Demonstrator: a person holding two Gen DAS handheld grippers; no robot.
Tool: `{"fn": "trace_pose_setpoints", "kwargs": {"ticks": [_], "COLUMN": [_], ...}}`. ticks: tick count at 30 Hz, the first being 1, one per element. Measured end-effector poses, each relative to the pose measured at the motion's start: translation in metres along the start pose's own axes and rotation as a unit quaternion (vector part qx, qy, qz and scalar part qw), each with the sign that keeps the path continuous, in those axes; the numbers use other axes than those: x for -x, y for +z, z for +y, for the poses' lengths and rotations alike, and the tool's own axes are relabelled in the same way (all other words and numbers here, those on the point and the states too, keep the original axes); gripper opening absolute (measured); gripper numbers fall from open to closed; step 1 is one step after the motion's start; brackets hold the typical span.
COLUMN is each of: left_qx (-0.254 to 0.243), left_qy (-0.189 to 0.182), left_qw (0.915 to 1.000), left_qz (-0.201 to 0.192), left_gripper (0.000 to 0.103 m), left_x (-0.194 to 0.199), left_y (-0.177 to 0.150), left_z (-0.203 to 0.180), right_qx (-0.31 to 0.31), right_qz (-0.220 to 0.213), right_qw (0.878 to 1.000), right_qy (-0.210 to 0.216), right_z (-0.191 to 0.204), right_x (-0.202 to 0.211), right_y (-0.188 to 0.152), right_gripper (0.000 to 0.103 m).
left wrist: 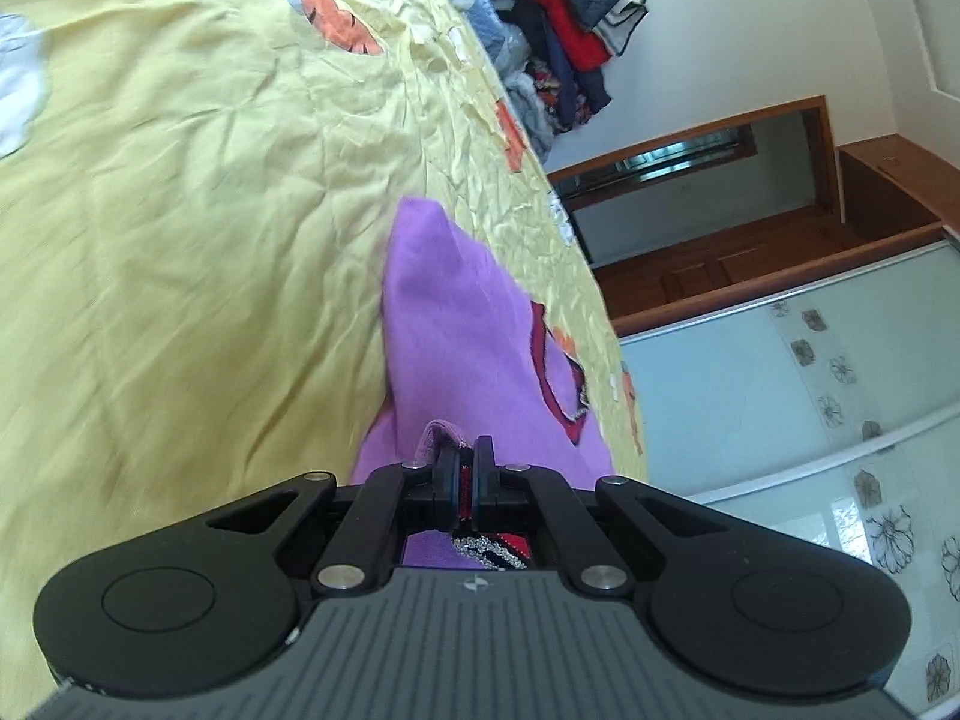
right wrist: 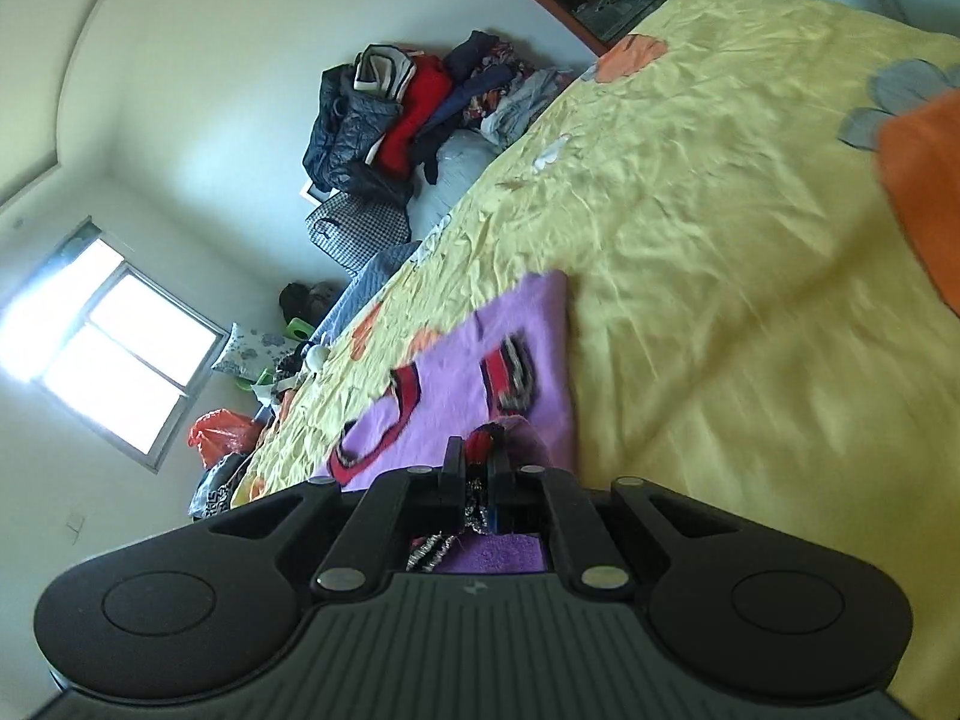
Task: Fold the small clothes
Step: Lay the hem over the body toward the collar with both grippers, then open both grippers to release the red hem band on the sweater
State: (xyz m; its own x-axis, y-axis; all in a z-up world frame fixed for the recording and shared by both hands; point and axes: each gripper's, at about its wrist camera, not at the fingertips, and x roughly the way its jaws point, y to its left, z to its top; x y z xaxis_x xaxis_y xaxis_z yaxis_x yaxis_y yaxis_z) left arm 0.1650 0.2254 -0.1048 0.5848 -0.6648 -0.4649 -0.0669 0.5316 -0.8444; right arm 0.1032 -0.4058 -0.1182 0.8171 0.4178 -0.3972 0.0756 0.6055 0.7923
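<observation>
Jaws of the left gripper [left wrist: 467, 456] are pinching an edge of the purple garment [left wrist: 444, 324], and the right gripper [right wrist: 477, 462] is likewise clamping red-trimmed fabric of the same garment [right wrist: 474, 360]. Both are holding it over the yellow bedspread [left wrist: 180, 210], where its far end is trailing. Beyond, a clothes pile [right wrist: 408, 114] is leaning against the wall.

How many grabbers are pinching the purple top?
2. The left gripper pinches one trimmed edge of the purple top; the right gripper pinches another edge. The top trails onto the yellow bedspread.
</observation>
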Motion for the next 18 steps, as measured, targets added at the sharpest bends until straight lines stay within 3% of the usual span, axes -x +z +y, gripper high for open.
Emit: {"fn": "trace_pose_setpoints", "kwargs": {"ticks": [5,12,15,18], "left_qx": [0.004,0.002,-0.016,-0.029], "left_qy": [0.023,0.002,0.014,0.048], "left_qw": [0.9995,1.0000,0.9997,0.9982], "left_qz": [0.022,0.002,0.009,0.023], "left_gripper": [0.002,0.002,0.002,0.002], "left_x": [-0.036,-0.044,-0.059,-0.082], "left_y": [0.031,0.058,0.078,0.096], "left_z": [0.004,-0.008,-0.020,-0.025], "right_qx": [-0.019,0.006,0.018,0.009], "right_qz": [0.032,0.032,0.050,0.064], "right_qw": [0.999,0.999,0.998,0.996], "right_qy": [-0.020,-0.018,-0.042,-0.057], "right_z": [-0.007,0.013,0.008,-0.002], "right_x": [-0.035,-0.053,-0.076,-0.095], "right_y": [0.024,0.048,0.060,0.069], "right_gripper": [0.006,0.006,0.006,0.006]}}
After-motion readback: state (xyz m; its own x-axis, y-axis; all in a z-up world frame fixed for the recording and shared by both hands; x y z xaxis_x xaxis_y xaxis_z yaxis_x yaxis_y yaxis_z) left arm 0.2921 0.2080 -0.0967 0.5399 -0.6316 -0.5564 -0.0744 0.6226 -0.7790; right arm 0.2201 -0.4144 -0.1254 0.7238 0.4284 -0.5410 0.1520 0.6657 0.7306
